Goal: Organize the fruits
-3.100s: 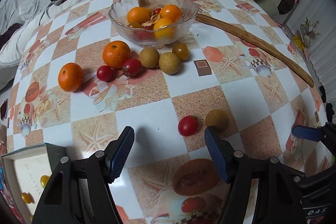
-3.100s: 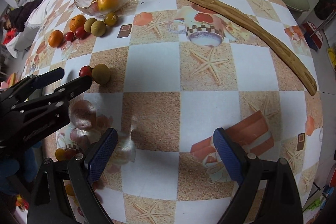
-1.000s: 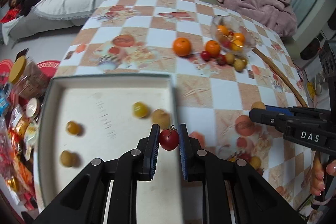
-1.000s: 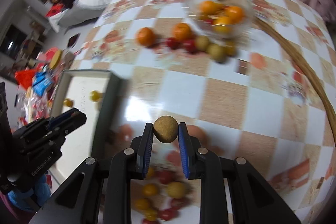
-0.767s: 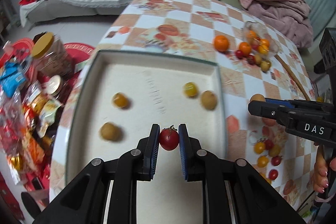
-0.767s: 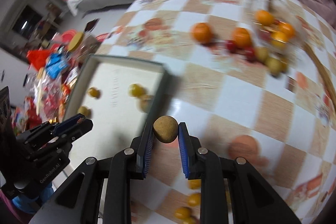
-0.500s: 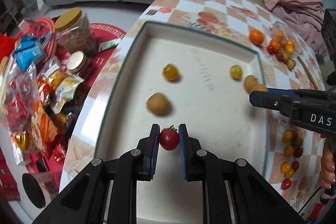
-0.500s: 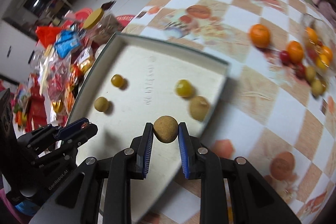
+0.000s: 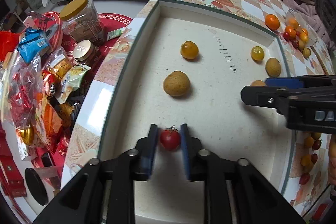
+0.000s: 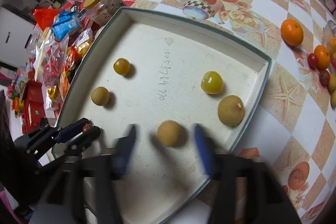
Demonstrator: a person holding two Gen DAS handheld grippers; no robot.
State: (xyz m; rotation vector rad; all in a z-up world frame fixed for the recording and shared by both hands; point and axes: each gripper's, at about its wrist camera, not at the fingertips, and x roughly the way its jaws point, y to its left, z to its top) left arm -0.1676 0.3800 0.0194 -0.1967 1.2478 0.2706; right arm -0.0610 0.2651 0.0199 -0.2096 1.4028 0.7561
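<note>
Table (image 10: 281,98), checkered cloth with starfish and fruit prints: we are working over its near edge, both tools pointing steeply down.

Tray (image 9: 210,12), shallow, pale floor, dark-edged rim: it is sitting on the table, and we are holding both grippers above its floor.

Left gripper (image 9: 169,139): we are opening its jaws. The cherry tomato (image 9: 169,139) is lying between the blue pads with slim gaps showing on either side, low over the tray floor near the tray's near-left part.

Right gripper (image 10: 166,140): we are opening its jaws too; they are blurred and standing wide apart. The brown longan (image 10: 169,136) is sitting between them, clear of both pads, on the tray floor close to the near-right rim.

Loose fruit in the tray: a larger longan (image 10: 231,110) by the right rim, a yellow tomato (image 10: 212,82) just beyond it, a small longan (image 10: 100,96) and an amber tomato (image 10: 121,66) toward the left.

Fruit outside the tray: a mandarin (image 10: 292,32) on the cloth, well apart from the tray, with a smaller mandarin (image 10: 322,56) and red tomatoes beyond.
</note>
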